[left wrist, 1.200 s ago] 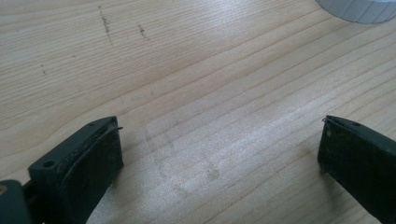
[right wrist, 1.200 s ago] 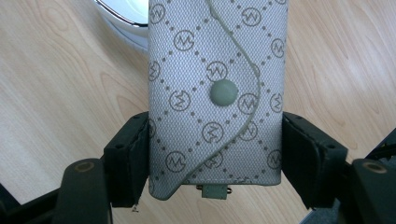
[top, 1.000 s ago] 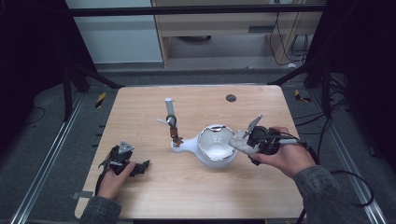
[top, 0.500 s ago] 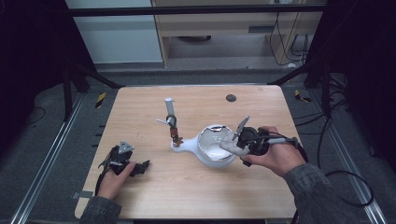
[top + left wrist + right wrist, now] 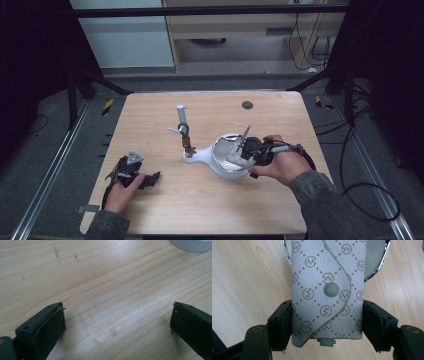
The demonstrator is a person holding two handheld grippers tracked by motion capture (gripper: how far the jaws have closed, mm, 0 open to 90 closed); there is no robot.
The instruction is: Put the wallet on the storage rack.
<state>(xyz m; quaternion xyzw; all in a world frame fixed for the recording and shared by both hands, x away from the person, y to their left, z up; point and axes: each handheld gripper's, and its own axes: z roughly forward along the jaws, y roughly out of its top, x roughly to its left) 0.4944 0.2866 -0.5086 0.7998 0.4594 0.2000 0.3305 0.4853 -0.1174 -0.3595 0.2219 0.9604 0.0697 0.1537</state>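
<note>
A grey fabric pouch with a printed monogram pattern and a round snap is clamped between the black jaws of my right gripper. In the high view the right gripper holds this pouch over a white round bowl with a chrome rim. The bowl's neck joins a small stand with an upright white post. My left gripper rests on the table's front left, jaws wide apart. Bare wood lies between them in the left gripper view.
The wooden table carries a small dark round spot near its far edge. A white ribbed edge shows ahead of the left gripper. Dark frame bars and cables surround the table.
My right hand has carried the pouch leftward, from beside the white bowl to over it. The left hand and gripper have kept still.
</note>
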